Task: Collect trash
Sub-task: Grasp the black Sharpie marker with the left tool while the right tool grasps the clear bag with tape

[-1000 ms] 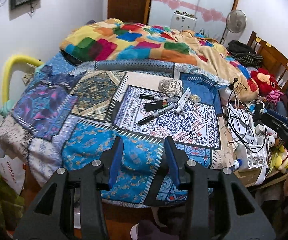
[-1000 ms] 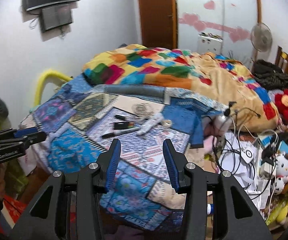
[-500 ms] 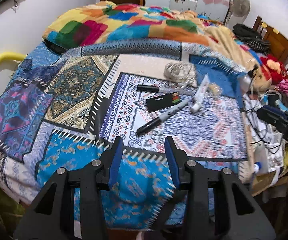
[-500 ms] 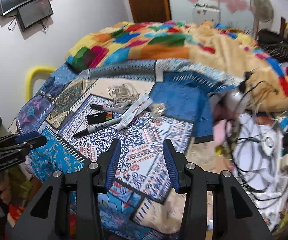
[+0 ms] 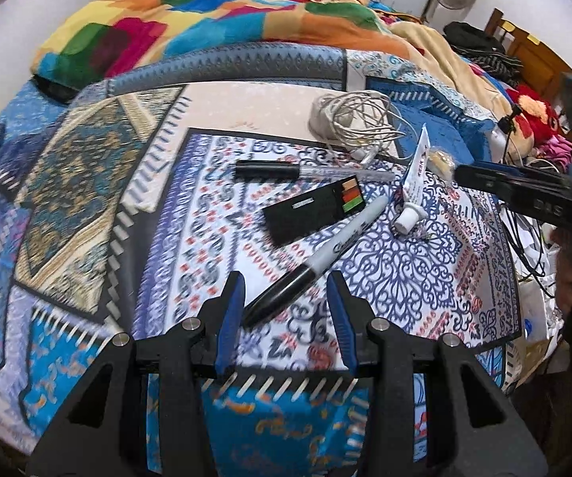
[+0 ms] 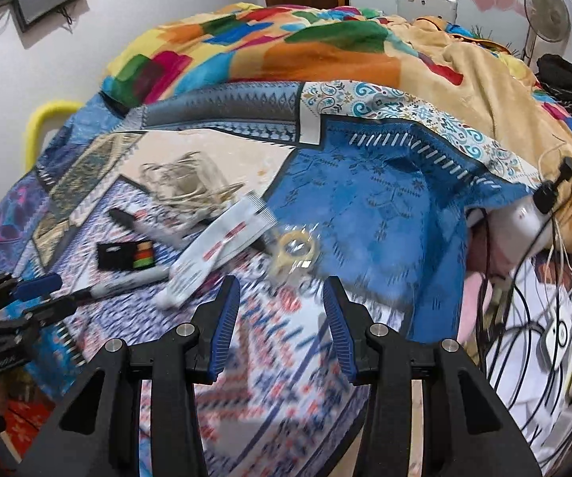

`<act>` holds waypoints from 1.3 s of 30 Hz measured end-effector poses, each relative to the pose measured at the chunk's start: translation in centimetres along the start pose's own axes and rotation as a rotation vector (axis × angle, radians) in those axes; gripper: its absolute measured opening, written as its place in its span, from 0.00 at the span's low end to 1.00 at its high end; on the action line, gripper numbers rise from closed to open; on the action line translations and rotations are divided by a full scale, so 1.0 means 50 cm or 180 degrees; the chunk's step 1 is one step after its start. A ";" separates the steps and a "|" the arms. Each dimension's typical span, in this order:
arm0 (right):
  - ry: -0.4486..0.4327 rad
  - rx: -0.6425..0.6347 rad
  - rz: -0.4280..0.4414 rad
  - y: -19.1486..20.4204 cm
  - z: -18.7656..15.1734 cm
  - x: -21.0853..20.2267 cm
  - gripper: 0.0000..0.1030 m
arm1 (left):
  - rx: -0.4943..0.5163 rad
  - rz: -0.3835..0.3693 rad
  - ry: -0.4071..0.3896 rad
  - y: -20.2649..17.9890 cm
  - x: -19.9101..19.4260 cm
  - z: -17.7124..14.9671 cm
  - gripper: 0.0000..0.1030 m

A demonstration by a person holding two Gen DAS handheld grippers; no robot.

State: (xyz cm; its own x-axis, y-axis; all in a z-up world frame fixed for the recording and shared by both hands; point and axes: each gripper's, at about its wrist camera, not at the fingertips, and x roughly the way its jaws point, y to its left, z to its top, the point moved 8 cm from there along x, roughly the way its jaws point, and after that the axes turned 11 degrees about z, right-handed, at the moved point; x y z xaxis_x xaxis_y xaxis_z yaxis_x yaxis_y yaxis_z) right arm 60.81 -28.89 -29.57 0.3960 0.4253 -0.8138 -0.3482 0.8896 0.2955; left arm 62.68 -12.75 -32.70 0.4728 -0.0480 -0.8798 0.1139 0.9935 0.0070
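Here, both grippers are hovering over the cluttered bed.
The left gripper is straddling a black marker with fingers spread; the right gripper is gaping, holding nothing.

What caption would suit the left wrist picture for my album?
Open left gripper above a black marker on a patterned bedspread, beside a white tube and coiled cable.

bedspread: blue, white and tan patchwork prints
blanket: bright multicoloured blocks
marker: grey barrel, black cap
tube: white, red lettering
card: black, coloured stripes
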 end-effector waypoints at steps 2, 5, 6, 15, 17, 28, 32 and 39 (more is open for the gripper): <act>0.0065 -0.0014 -0.0021 -0.007 0.007 0.018 0.39 | 0.0035 -0.0071 -0.0013 -0.010 0.007 0.007 0.41; 0.0132 -0.0056 0.0001 -0.010 0.012 0.040 0.39 | 0.0030 -0.0103 -0.0020 -0.021 0.022 0.020 0.41; 0.0151 -0.0061 0.0007 -0.013 0.014 0.046 0.39 | 0.0043 -0.0088 -0.0016 -0.024 0.027 0.023 0.41; -0.0073 0.0000 0.0011 -0.024 0.028 0.049 0.28 | 0.0056 -0.0221 -0.0004 -0.048 0.023 0.006 0.40; -0.0084 0.0007 -0.0006 -0.022 0.026 0.049 0.25 | 0.0025 -0.0281 0.0032 -0.055 0.019 0.000 0.38; -0.0150 0.0077 -0.0006 0.008 -0.026 0.004 0.23 | 0.0172 -0.0135 0.0088 -0.089 0.011 -0.028 0.14; -0.0234 0.0150 0.0028 0.023 -0.030 -0.026 0.23 | 0.0121 -0.0036 0.0095 -0.100 0.006 -0.039 0.12; -0.0402 0.0114 0.0054 0.070 -0.025 -0.102 0.23 | -0.0068 -0.0038 0.0195 -0.114 -0.032 -0.069 0.11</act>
State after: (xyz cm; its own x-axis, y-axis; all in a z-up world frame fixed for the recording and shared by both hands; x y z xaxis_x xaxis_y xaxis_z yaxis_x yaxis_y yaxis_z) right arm 56.51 -28.15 -25.01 0.4949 0.4559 -0.7398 -0.3261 0.8865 0.3281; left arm 58.25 -17.96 -32.98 0.4172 -0.0540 -0.9072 0.1003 0.9949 -0.0131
